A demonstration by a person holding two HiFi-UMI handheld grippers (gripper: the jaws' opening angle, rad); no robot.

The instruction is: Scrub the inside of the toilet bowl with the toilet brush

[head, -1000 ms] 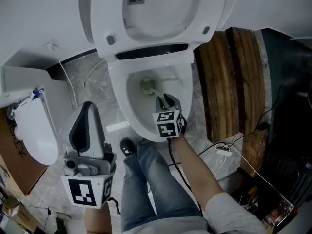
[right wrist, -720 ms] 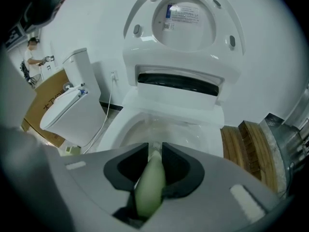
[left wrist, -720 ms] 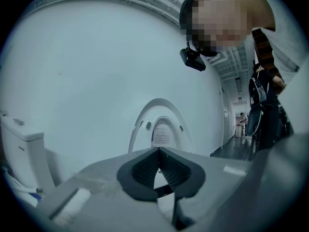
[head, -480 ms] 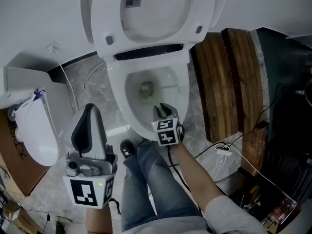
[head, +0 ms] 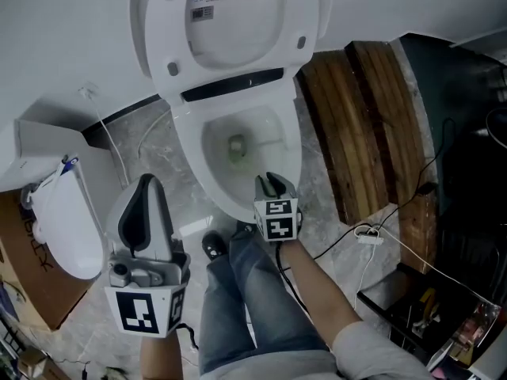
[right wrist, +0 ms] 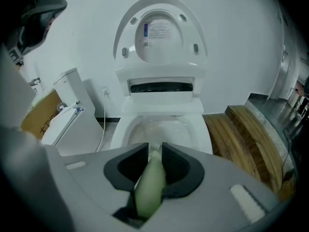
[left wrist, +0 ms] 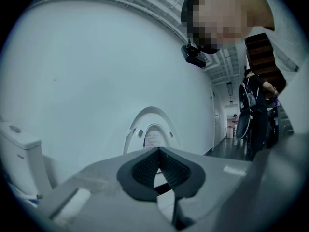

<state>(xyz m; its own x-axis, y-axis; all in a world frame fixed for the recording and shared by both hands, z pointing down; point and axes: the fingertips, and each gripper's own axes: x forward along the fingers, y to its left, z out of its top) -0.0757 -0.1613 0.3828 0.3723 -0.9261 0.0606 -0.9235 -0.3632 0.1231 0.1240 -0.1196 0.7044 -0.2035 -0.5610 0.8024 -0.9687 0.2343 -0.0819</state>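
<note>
Where the right gripper is concerned, its jaws are pinched on the brush at the pale green handle, which points forward and down into the bowl. The brush head sits low in the bowl, at or just beside the drain. The seat stands raised behind the bowl. The left gripper is held left of the bowl and well apart from it, jaws pressed together on nothing.

Assessment: scrubbing appears under way at the bottom of the bowl. The side walls and the underside of the rim are judged outstanding, though no foam or mark shows which areas are covered.

Not verifiable: the shaft between jaws and head is faint, contact with the porcelain is unclear, and the under-rim is hidden.
</note>
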